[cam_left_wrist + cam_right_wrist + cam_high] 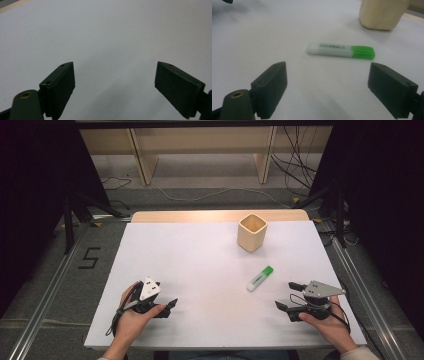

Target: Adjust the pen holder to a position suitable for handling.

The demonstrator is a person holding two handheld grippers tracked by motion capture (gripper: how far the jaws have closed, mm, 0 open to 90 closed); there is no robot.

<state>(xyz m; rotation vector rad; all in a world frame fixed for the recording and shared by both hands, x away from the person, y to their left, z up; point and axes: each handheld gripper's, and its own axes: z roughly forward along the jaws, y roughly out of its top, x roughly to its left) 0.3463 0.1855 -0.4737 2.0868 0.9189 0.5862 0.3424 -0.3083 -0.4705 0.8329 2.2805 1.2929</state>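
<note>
A white highlighter with a green cap [260,278] [340,50] lies flat on the white table top [200,265], right of the middle. Behind it stands a cream square cup [251,232] [383,13], upright and hollow. My right gripper [290,295] [328,90] rests near the front right edge, jaws wide open, the highlighter a short way beyond its tips. My left gripper [172,304] [115,87] sits at the front left, open over bare table, nothing between its jaws.
The table top is a white sheet with a wooden strip [220,215] along its far edge. Metal rails [47,290] run along both sides on the floor, and cables [295,170] lie beyond the table near wooden shelving.
</note>
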